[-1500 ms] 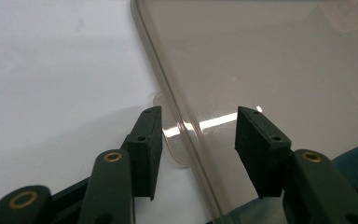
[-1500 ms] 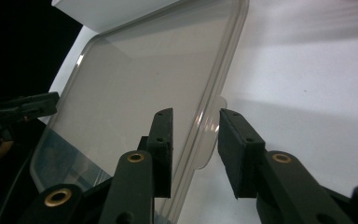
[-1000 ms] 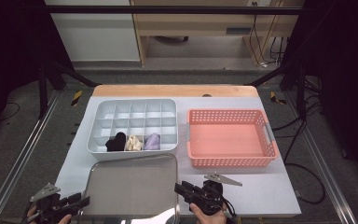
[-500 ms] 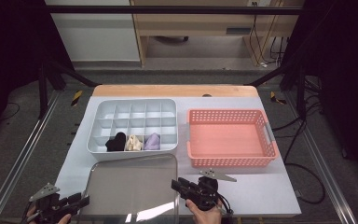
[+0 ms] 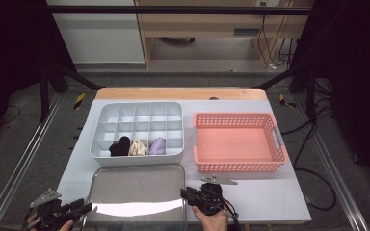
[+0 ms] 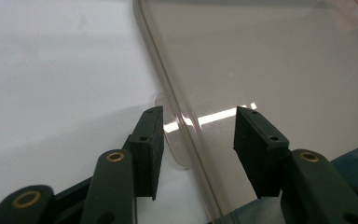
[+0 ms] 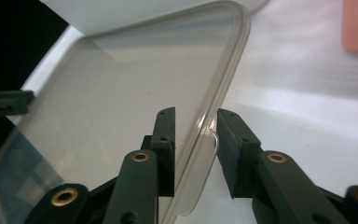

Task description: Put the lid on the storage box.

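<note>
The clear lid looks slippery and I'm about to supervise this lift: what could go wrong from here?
1. The right gripper has just been closing with the lid edge between its jaws, a gap still showing; a narrow hold on the small tab could slip.
2. The left gripper straddles the opposite edge wide open, so lifting now would likely tilt the lid.
3. The organizer sits just beyond; a swinging lid might knock it.

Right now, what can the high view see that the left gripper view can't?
High view alone: the divided white box with three small bundles, the pink basket and both hands. Left gripper view alone: a small clear tab on the lid's edge, sitting between the left gripper's open jaws. Both: the clear lid on the white table.
</note>
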The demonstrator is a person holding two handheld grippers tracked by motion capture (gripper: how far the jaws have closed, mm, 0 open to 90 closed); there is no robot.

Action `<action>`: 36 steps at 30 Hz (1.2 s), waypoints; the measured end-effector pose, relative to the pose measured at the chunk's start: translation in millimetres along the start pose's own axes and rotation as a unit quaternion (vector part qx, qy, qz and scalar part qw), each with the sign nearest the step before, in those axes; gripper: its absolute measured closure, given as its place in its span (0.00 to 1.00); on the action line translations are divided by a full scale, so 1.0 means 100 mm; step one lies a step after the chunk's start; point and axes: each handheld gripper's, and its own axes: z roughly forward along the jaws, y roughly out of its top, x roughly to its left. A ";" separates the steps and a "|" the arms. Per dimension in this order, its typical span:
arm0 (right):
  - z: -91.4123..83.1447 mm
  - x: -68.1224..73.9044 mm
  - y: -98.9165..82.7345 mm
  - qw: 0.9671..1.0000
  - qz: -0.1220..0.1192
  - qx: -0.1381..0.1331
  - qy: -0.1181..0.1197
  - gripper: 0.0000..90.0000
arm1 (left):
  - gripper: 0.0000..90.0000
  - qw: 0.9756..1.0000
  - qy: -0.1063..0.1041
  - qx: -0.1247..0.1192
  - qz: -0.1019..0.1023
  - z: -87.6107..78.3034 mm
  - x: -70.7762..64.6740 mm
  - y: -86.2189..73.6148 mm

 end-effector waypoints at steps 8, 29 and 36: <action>-0.08 -0.06 -0.04 1.000 -0.003 0.005 -0.009 0.69 | 0.58 1.000 0.000 0.001 0.002 0.00 -0.01 0.00; -0.14 -0.03 -0.20 0.998 0.059 0.001 0.025 0.67 | 0.58 1.000 0.002 0.001 0.002 0.00 -0.01 0.00; -0.30 0.07 -0.10 0.996 0.056 -0.052 0.053 0.68 | 0.57 1.000 0.002 0.001 0.002 0.00 -0.01 0.00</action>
